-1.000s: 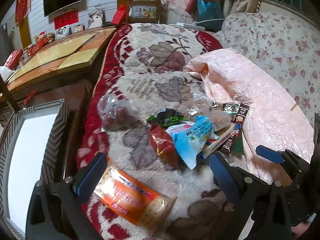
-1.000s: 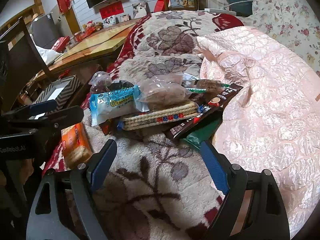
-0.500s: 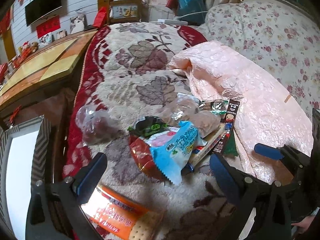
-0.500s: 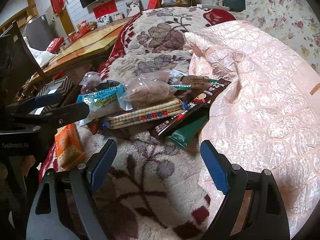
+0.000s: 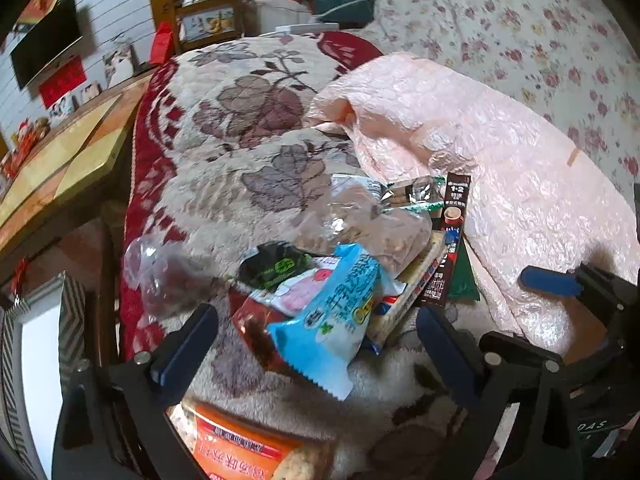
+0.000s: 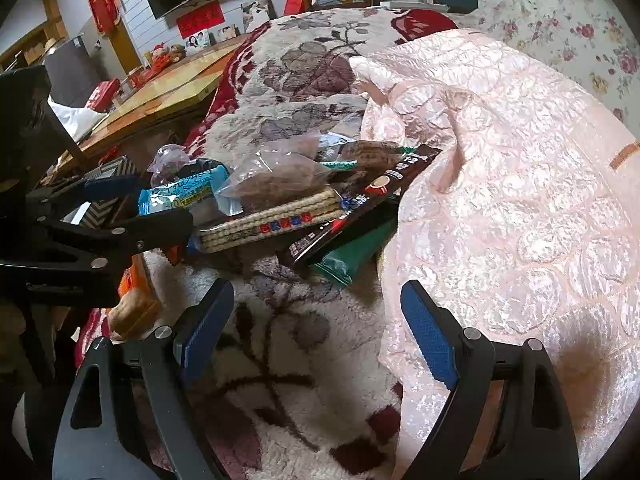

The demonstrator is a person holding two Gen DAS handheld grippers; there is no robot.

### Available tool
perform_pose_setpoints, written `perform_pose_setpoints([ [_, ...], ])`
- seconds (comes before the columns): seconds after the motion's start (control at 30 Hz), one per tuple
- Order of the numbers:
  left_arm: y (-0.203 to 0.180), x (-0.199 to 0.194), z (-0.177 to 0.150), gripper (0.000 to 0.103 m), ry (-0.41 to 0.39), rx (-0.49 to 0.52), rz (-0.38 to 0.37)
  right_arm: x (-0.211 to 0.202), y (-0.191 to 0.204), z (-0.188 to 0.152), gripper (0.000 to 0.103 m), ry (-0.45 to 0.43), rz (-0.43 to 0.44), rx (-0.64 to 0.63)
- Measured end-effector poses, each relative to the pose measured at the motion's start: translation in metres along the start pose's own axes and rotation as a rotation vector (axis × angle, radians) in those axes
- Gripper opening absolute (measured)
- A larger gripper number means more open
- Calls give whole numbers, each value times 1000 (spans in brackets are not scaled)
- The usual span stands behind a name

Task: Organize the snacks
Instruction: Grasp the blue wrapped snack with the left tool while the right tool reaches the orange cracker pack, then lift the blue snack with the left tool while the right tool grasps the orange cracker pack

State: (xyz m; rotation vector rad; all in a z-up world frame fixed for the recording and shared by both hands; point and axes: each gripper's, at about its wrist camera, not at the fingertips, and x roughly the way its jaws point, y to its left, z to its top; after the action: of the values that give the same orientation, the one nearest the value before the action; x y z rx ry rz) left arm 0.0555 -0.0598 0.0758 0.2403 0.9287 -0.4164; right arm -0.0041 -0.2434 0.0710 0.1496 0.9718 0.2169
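Note:
A pile of snacks lies on a floral plush blanket [image 5: 256, 184]. On top is a light blue packet [image 5: 332, 320], also in the right wrist view [image 6: 180, 196]. With it are a clear bag of brown snacks [image 5: 376, 228], a wafer pack [image 6: 272, 220], a dark coffee stick [image 5: 448, 240] and a green packet [image 6: 348, 256]. An orange cracker pack [image 5: 236, 448] lies below my left gripper [image 5: 316, 340], which is open just short of the blue packet. My right gripper [image 6: 316, 324] is open and empty, near the green packet.
A pink quilted cover [image 6: 500, 184] lies right of the pile. A clear bag of dark fruit [image 5: 160, 272] sits at the blanket's left edge. A box with a striped rim [image 5: 72, 320] stands left, below the bed. A wooden table [image 5: 60, 160] is beyond.
My left gripper has moved forward over the orange cracker pack toward the blue packet. My right gripper has moved forward toward the pile. Both stay open.

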Motion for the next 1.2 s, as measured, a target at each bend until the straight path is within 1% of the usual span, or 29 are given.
perform_pose_setpoints([
  [0.1,-5,6,3,87,16,35,5,1,-3,-1,86,5,3,14],
  [0.17,-8,11,4,75,34,45,5,1,-4,-1,86,8,6,21],
  [0.2,-8,13,4,72,42,45,2,2,-5,-1,86,10,7,22],
  [0.23,-8,16,3,63,50,44,-1,1,-5,-2,86,10,7,22],
  [0.27,-8,16,3,50,49,39,-2,1,-5,-2,86,9,6,21],
  [0.3,-7,17,3,47,48,35,2,1,-5,-2,86,9,7,22],
  [0.4,-2,15,3,42,46,7,-25,2,-5,-2,86,11,10,26],
  [0.5,3,11,0,40,39,-30,-36,3,-5,-2,86,13,10,26],
  [0.67,20,-5,-10,35,8,-102,-24,4,-1,-1,86,27,44,21],
  [0.73,30,-12,-15,27,3,-132,-22,5,5,-2,86,33,67,1],
  [0.8,39,-17,-19,27,1,-158,-11,7,12,-3,86,44,92,-21],
  [0.9,52,-23,-28,27,0,-193,-4,12,28,-6,86,69,153,-53],
  [1.0,64,-31,-39,27,-7,-244,3,16,49,-10,86,80,192,-118],
  [1.1,77,-39,-49,27,-16,-291,13,18,76,-12,86,86,239,-201],
  [1.2,89,-48,-59,27,-25,-333,25,23,110,-15,86,106,278,-314],
])
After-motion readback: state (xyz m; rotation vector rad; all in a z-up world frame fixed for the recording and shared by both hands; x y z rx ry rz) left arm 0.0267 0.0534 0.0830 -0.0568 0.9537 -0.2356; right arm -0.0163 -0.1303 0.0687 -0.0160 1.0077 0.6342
